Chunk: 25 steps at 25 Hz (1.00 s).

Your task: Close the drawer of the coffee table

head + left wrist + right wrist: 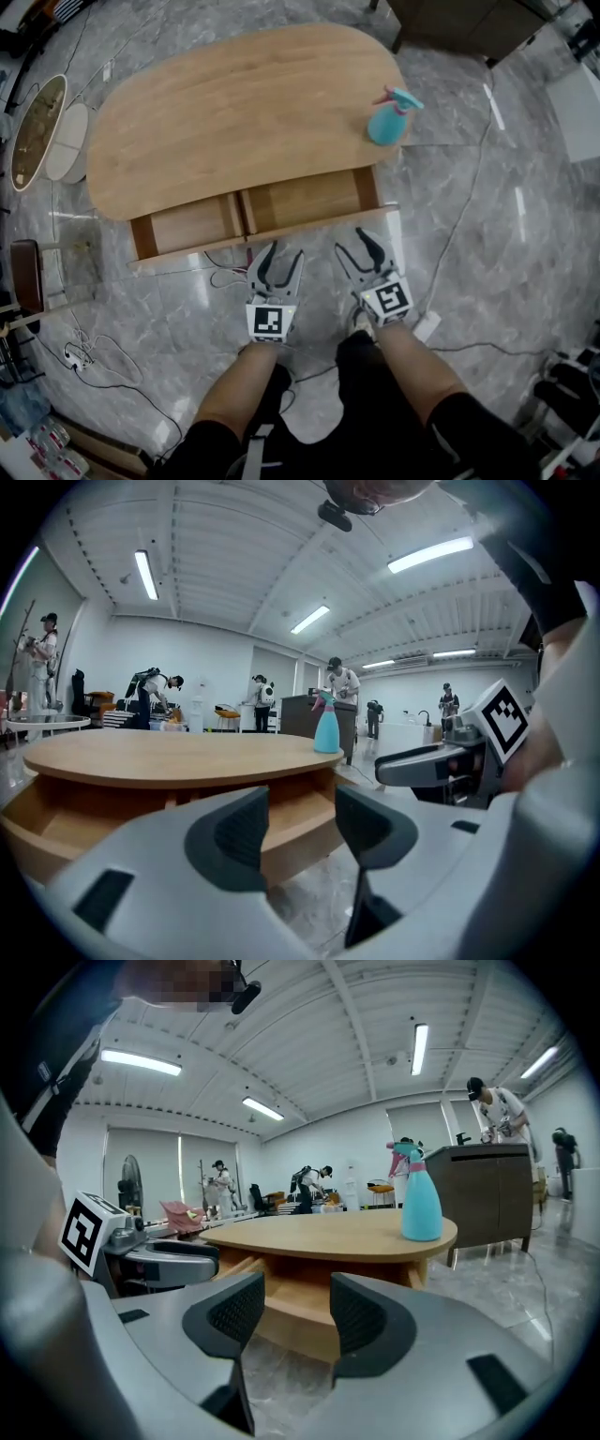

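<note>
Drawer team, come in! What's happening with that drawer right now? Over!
Left hand-held gripper and right hand-held gripper open, empty. Drawer pulled out, just ahead of both. Spray bottle on coffee table top, not blocking.

Left tool (284,255), right tool (355,244), jaws apart
</note>
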Each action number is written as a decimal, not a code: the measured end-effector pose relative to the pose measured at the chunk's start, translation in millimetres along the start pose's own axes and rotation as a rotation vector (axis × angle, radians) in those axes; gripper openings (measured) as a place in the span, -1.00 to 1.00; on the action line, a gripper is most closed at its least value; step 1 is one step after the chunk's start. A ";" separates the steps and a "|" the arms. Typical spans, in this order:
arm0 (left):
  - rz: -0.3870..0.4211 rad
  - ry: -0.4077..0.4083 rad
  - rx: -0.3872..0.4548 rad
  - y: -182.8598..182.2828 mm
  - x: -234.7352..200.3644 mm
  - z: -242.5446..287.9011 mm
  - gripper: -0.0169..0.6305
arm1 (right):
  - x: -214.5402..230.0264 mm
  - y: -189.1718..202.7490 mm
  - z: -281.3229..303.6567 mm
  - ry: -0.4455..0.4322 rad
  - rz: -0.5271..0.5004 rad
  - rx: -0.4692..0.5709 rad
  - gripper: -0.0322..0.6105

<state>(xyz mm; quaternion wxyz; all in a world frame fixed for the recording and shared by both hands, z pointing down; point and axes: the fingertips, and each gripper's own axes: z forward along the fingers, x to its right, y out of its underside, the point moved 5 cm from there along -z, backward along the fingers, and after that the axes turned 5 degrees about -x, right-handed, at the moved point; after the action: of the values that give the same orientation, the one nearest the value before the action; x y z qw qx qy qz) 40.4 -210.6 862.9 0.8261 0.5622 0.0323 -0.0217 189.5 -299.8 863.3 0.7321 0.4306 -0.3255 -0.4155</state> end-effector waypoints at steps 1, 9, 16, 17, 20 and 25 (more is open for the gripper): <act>-0.005 0.002 -0.003 7.8 2.2 4.1 -0.26 | 2.1 9.2 3.5 -0.001 -0.003 -0.017 -0.29; -0.048 -0.017 -0.055 60.9 -0.8 29.1 -0.26 | 6.3 53.9 39.5 -0.038 0.008 -0.070 -0.29; -0.079 -0.057 -0.064 76.2 -9.5 38.2 -0.27 | 0.7 66.8 59.4 -0.047 0.031 -0.092 -0.29; -0.083 -0.055 -0.063 76.5 -9.1 39.0 -0.27 | 1.1 68.3 61.2 -0.044 0.035 -0.094 -0.29; -0.105 -0.061 -0.047 74.9 -10.1 40.1 -0.27 | 2.6 70.5 64.4 -0.047 0.038 -0.096 -0.30; -0.103 -0.085 -0.016 61.6 -18.9 46.7 -0.27 | 6.3 58.4 69.4 -0.057 0.015 -0.069 -0.30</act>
<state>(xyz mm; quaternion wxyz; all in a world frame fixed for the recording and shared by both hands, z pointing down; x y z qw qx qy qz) 27.3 -231.4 938.6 0.8288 0.5519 0.0262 -0.0879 153.5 -313.8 945.6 0.7398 0.3907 -0.3351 -0.4332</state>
